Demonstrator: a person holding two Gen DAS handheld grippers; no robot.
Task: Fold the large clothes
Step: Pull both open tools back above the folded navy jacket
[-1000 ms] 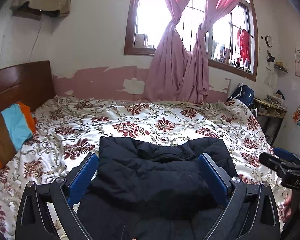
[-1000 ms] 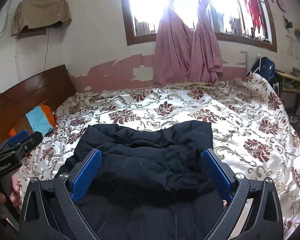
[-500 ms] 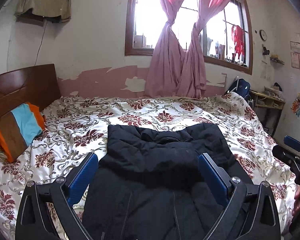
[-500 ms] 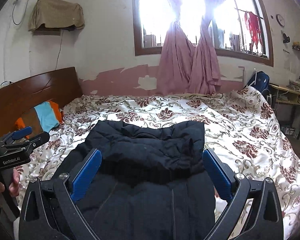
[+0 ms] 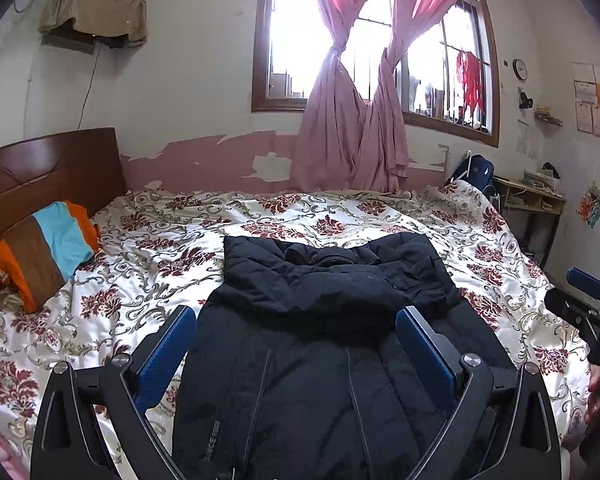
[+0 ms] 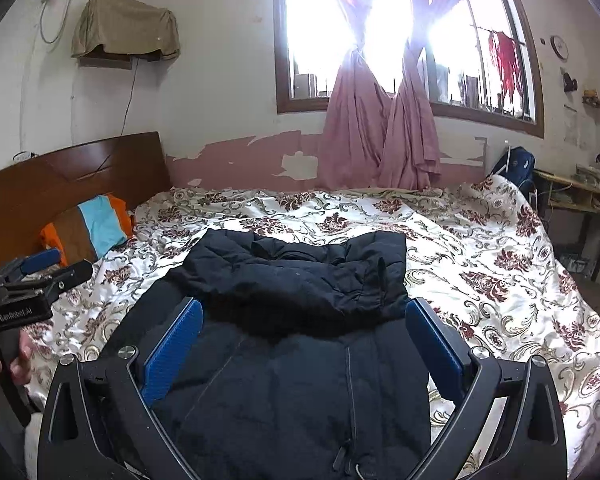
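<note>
Tools: two, left tool (image 5: 296, 334) and right tool (image 6: 303, 326), both spread apart, holding nothing | one black jacket (image 5: 332, 320) lying on one bed (image 5: 140, 264) | one striped pillow (image 5: 48, 248) by headboard.

Floral bedspread (image 5: 148, 248), wooden headboard (image 5: 48, 168), peeling pink wall (image 5: 204, 160), bright window (image 6: 324, 32), knotted pink curtains (image 5: 340, 128).

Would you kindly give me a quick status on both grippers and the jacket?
Left gripper open, empty, above the jacket. Right gripper open, empty too. Black jacket flat on the floral bedspread, top part folded down. Nothing in the way.
</note>
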